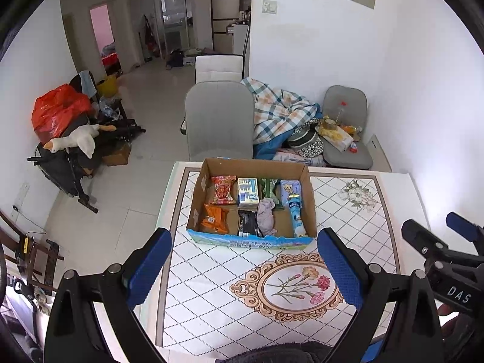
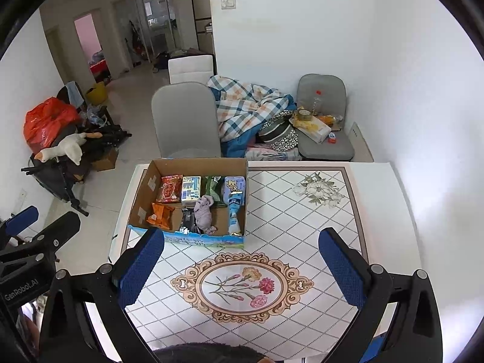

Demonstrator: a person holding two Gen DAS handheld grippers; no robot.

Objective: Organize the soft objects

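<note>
We hold both the left tongs and right tongs spread wide and empty above the bench, short of the cardboard box of soft packets.

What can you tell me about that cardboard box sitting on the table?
The cardboard box is a shallow, open-topped brown carton with a blue printed front wall and tape patches on its left inner wall. It stands flat near the far edge of the patterned table, in front of a grey chair. Inside lie a red snack bag, an orange bag, a white and blue pack, a dark packet, a crumpled lilac cloth, a green packet and a light blue pack. Neither tool touches it.
</note>
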